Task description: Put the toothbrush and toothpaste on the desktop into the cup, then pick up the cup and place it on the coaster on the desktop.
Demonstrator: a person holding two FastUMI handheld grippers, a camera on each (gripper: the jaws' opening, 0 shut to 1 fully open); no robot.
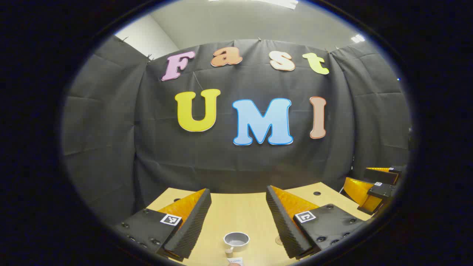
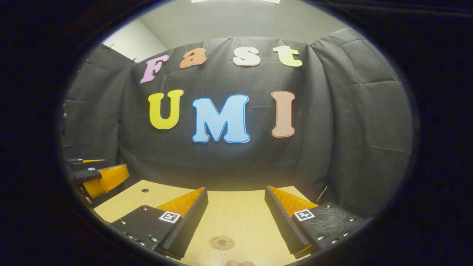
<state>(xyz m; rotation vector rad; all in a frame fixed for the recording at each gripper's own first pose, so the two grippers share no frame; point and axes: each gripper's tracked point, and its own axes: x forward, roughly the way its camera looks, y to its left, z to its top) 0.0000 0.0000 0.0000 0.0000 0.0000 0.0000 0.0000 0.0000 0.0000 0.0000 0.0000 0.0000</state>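
Between the wide-spread fingers of the left gripper (image 1: 238,207), low in the left gripper view, a small grey cup (image 1: 236,240) stands upright on the pale wooden desktop (image 1: 240,210). The cup's mouth faces up, and it sits slightly nearer the left finger than the right one, touching neither. Just in front of the cup, closer to the camera, lies a small pale capped end (image 1: 229,252); too little of it shows to tell which item it belongs to. The left gripper holds nothing. Off to its right, near the desktop's edge, the right gripper (image 1: 373,188) is seen from the side.

In the right gripper view, the right gripper (image 2: 236,205) also stands wide open and empty above the desktop (image 2: 232,214). Between its fingers, low in that view, a round brown coaster (image 2: 221,242) lies flat on the wood with nothing on it. A thin pale item (image 2: 222,258) sits just nearer the camera than the coaster, too small to identify. Far to the left, the left gripper (image 2: 94,175) shows at the desktop's edge.
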